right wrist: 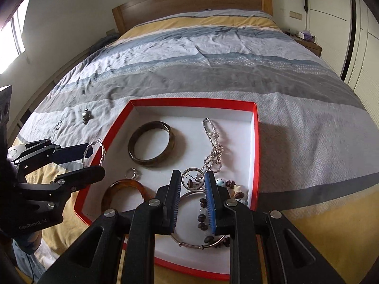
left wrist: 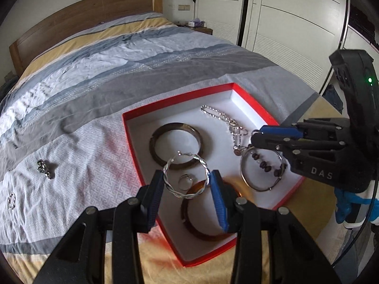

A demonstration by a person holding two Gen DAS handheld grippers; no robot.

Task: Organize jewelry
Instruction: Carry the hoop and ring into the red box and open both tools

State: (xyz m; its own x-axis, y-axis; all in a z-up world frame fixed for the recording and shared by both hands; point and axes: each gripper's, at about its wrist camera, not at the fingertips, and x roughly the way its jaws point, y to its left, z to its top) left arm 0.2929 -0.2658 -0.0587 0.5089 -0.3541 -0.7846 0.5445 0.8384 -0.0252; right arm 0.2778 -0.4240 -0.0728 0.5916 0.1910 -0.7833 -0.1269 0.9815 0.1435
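A red box point(left wrist: 180, 99) point(right wrist: 189, 101) with a white floor lies on the bedspread. My left gripper point(left wrist: 187, 182) point(right wrist: 94, 156) is shut on a twisted silver hoop point(left wrist: 170, 189) point(right wrist: 91, 150), held above the box's left rim. My right gripper point(right wrist: 193, 184) point(left wrist: 253, 138) is shut on a small silver hoop point(right wrist: 189, 171) with a dangling charm, over the box's right side. Inside lie a dark bangle point(left wrist: 152, 146) point(right wrist: 132, 151), an amber bangle point(left wrist: 189, 227) point(right wrist: 111, 191), a silver chain point(left wrist: 220, 116) point(right wrist: 210, 132), a small ring point(left wrist: 184, 181) point(right wrist: 132, 174) and a beaded wire bangle point(left wrist: 244, 172) point(right wrist: 189, 245).
Left of the box, a dark clustered piece point(left wrist: 45, 168) point(right wrist: 85, 116) and a small silver ring point(left wrist: 11, 200) point(right wrist: 58, 125) lie on the striped bedspread. A wooden headboard point(left wrist: 83, 14) stands at the far end, with white wardrobe doors point(left wrist: 284, 11) on the right.
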